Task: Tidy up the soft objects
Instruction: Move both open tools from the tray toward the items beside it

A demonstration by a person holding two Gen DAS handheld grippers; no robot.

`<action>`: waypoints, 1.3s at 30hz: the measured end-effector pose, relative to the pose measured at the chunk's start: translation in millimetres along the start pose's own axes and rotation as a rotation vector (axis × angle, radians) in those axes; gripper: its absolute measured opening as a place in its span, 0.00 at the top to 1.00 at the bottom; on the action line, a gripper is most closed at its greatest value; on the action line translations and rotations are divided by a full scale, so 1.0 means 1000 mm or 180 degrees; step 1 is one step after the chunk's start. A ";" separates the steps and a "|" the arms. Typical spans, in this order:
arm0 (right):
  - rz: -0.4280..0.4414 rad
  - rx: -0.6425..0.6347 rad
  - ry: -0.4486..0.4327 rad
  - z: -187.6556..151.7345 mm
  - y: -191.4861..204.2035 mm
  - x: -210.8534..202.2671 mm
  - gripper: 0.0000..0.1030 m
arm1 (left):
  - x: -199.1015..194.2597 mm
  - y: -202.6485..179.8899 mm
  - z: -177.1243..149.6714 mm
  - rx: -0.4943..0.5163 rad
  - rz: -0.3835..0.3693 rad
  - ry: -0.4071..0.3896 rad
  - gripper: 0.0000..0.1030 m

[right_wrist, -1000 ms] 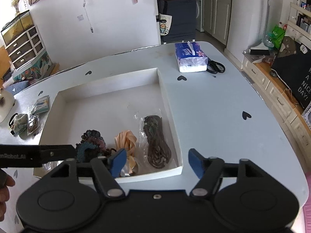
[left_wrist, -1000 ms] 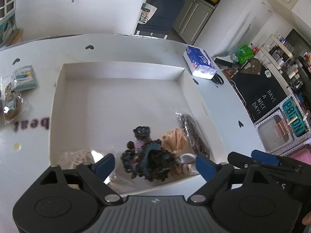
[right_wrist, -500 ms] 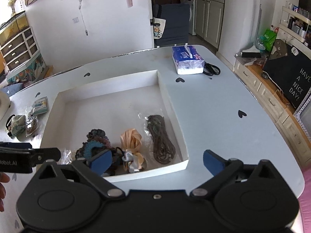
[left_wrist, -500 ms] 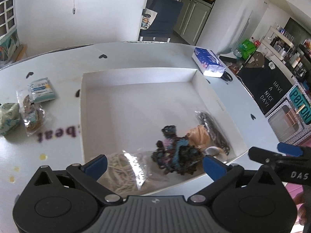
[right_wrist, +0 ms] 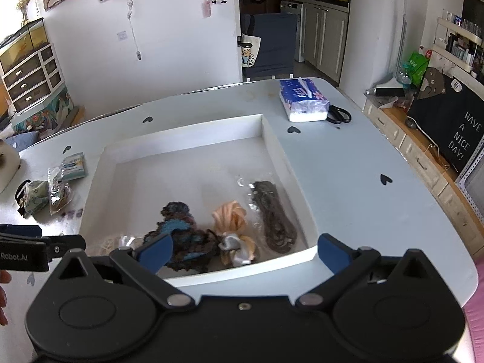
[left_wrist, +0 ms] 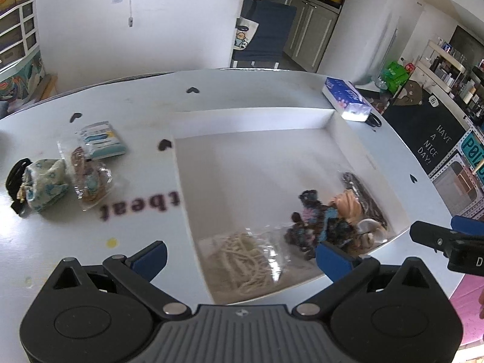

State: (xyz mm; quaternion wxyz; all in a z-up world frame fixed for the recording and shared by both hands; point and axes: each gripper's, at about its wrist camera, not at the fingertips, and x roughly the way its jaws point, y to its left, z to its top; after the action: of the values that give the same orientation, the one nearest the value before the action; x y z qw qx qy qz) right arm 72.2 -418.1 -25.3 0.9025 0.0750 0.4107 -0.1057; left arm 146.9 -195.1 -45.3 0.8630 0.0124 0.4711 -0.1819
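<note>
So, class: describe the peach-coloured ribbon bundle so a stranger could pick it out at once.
Find the shallow white box in the middle of the pale table. Along its near wall lies a row of soft items; the peach ribbon bundle sits between a dark blue-and-brown crocheted piece and a bagged brown cord. It alone is pale orange, loose, unbagged.

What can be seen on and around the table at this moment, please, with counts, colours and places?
tray: 1, white, table centre
crochet piece: 1, dark blue-brown, tray front
ribbon bundle: 1, peach, right of crochet piece
brown cord: 1, bagged, tray right
cream cord: 1, bagged, tray front-left
tissue pack: 1, blue-white, far right
scissors: 1, black, beside tissue pack
fabric pouch: 1, pale floral, table left
packets: 2, left of tray
left tool: open
right tool: open
</note>
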 end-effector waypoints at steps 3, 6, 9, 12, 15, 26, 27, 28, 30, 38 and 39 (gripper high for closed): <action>0.0010 -0.0006 0.0007 -0.001 0.012 0.002 0.00 | -0.005 0.014 -0.001 -0.0021 0.0026 -0.0021 0.00; -0.0010 -0.0003 0.0013 -0.002 0.025 0.004 0.00 | -0.009 0.029 -0.001 -0.0049 0.0063 -0.0042 0.00; 0.0016 0.0004 0.0024 -0.004 0.040 0.007 0.00 | -0.014 0.044 -0.003 -0.0082 0.0091 -0.0059 0.00; 0.0058 -0.0041 0.0027 -0.006 0.058 0.009 0.00 | -0.019 0.061 -0.006 -0.0116 0.0128 -0.0072 0.00; 0.0107 -0.0075 0.0026 -0.006 0.076 0.012 0.00 | -0.024 0.078 -0.009 -0.0162 0.0164 -0.0083 0.00; 0.0354 -0.0215 -0.0012 0.004 0.148 0.027 0.00 | -0.045 0.153 -0.018 -0.0483 0.0392 -0.0211 0.00; 0.0371 -0.0236 -0.0016 0.006 0.155 0.029 0.00 | -0.046 0.160 -0.018 -0.0516 0.0416 -0.0227 0.00; 0.0382 -0.0256 -0.0024 0.008 0.161 0.031 0.00 | -0.048 0.167 -0.019 -0.0548 0.0442 -0.0242 0.00; 0.0420 -0.0303 -0.0040 0.012 0.174 0.035 0.00 | -0.051 0.181 -0.020 -0.0613 0.0489 -0.0269 0.00; 0.0652 -0.0578 -0.0049 0.030 0.228 0.062 0.00 | -0.056 0.227 -0.016 -0.0786 0.0555 -0.0419 0.00; 0.0682 -0.0612 -0.0047 0.033 0.235 0.067 0.00 | -0.055 0.232 -0.015 -0.0810 0.0542 -0.0430 0.00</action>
State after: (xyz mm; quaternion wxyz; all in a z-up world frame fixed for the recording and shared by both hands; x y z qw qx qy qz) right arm 198.3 -207.2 -43.1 0.9146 0.0308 0.4019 0.0306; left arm 183.4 41.2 -43.1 0.8996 -0.0694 0.4285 -0.0475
